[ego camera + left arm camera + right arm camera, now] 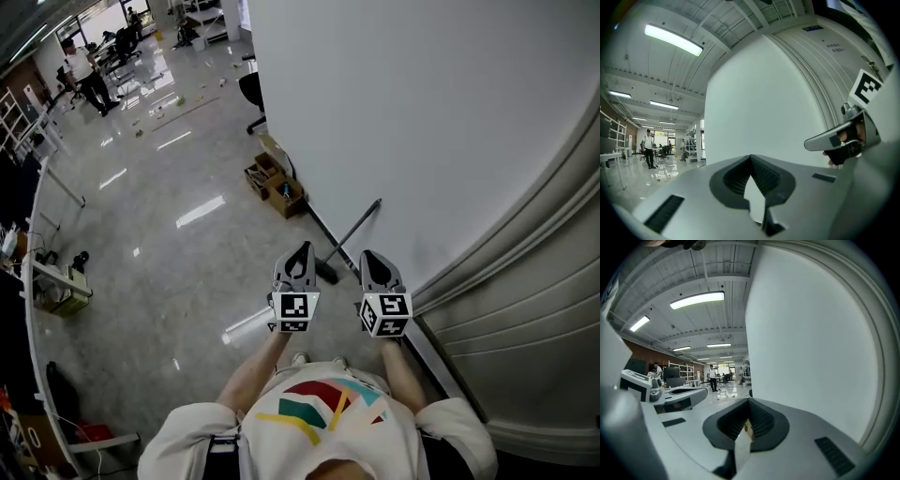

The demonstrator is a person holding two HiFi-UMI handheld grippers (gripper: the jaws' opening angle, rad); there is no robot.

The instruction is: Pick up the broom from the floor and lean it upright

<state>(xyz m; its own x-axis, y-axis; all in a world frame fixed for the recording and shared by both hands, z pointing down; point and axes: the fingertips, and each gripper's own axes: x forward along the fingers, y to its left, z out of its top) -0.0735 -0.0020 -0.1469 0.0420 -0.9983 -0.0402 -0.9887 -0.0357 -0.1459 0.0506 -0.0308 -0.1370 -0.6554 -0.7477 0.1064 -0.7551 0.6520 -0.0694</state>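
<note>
- Left gripper (301, 253), just left of centre in the head view: its jaws are pressed together with nothing between them. It is held up level, facing the white wall (403, 103).
- Broom (354, 232), centre of the head view, beyond and between the two grippers: the dark handle slants up against the wall. Its head sits on the floor (178, 281) at the wall's foot, and neither gripper touches it.
- Right gripper (368, 260), just right of centre: its jaws are also closed, and its own view shows it holding nothing.
- Step in hand, as I judge it: the leaning looks done, and both hands are clear of the broom.
- Next move: probably only a check that the broom stands. If it slides along the wall, the handle would need gripping again and setting steeper.
</note>
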